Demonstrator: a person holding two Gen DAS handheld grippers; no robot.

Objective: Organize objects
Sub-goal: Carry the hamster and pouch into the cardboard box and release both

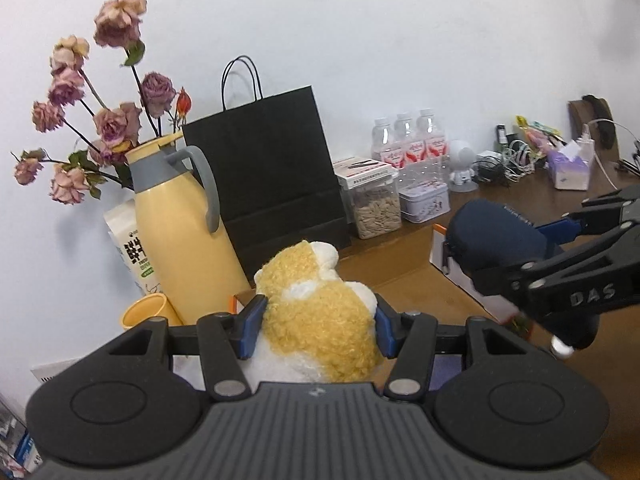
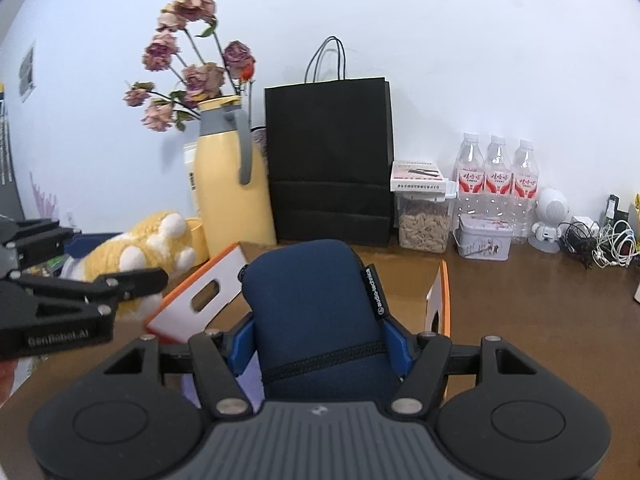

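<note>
My left gripper [image 1: 318, 326] is shut on a yellow and white plush toy [image 1: 316, 304], its blue pads pressing both sides; the same toy [image 2: 136, 256] shows at the left of the right wrist view. My right gripper [image 2: 320, 338] is shut on a navy zippered case [image 2: 316, 312], which stands upright between the pads. In the left wrist view that case [image 1: 496, 236] hangs at the right, above an open cardboard box [image 1: 460, 280] with orange and white flaps. The box [image 2: 224, 284] lies just below and ahead of the case.
Along the wall on the brown table [image 2: 520, 300] stand a yellow thermos jug [image 2: 232, 184] with dried roses, a black paper bag [image 2: 330, 160], a seed container [image 2: 424, 220], a tin [image 2: 484, 240], three water bottles [image 2: 496, 176], a small white robot figure [image 2: 550, 216] and tangled cables [image 2: 600, 244]. A yellow cup [image 1: 146, 310] sits beside the jug.
</note>
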